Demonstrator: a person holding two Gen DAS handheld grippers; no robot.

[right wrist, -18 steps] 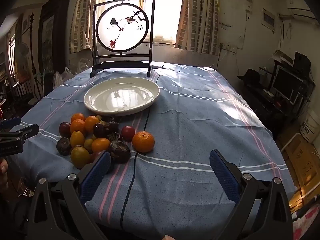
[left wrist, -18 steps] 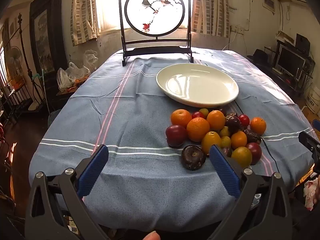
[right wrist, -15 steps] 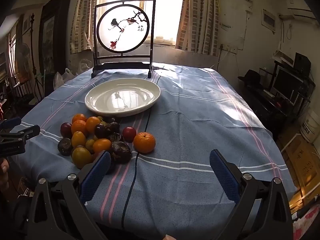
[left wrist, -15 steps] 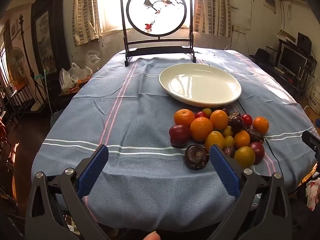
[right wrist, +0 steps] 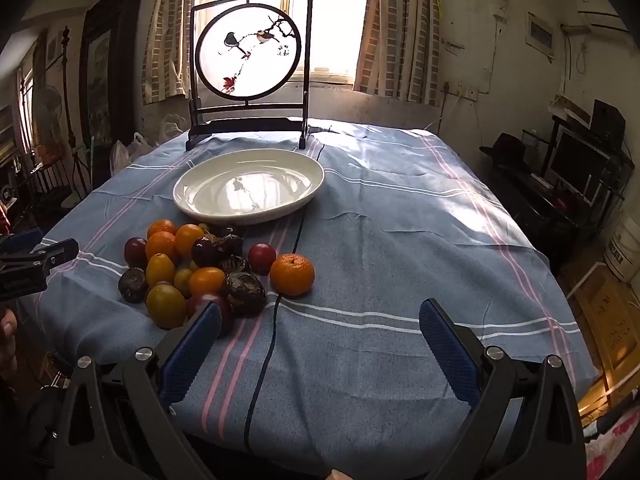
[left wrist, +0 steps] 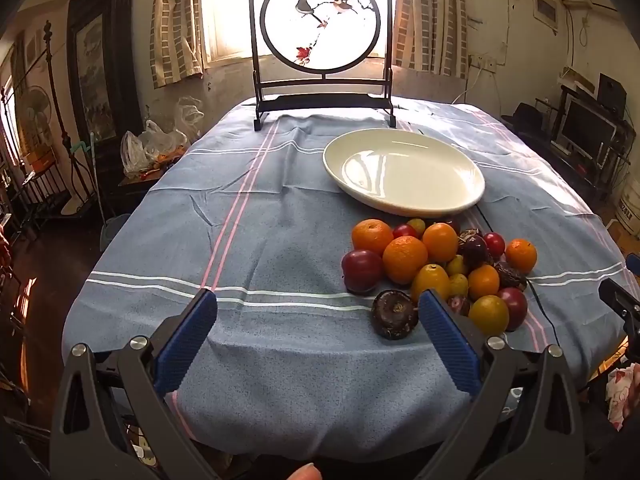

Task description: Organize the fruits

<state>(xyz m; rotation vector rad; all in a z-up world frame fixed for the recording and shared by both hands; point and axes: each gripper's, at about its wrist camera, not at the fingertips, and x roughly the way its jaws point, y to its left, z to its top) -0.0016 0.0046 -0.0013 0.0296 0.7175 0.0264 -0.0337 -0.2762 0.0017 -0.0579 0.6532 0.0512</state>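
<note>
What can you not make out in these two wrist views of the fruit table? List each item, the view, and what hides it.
- Small fruits deep in the fruit pile: both views, covered by the fruits on top, so no full count.
- The black cable: right wrist view, its near end drops over the table edge.
- The writing beside the birds on the round screen: right wrist view, too small to read.
- The right gripper: left wrist view, cut off by the picture's edge.

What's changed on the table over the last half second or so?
Little. Both open grippers, left and right, have eased slightly toward the table, holding nothing. The fruit pile, the empty white plate and the bird screen stayed where they were.
</note>
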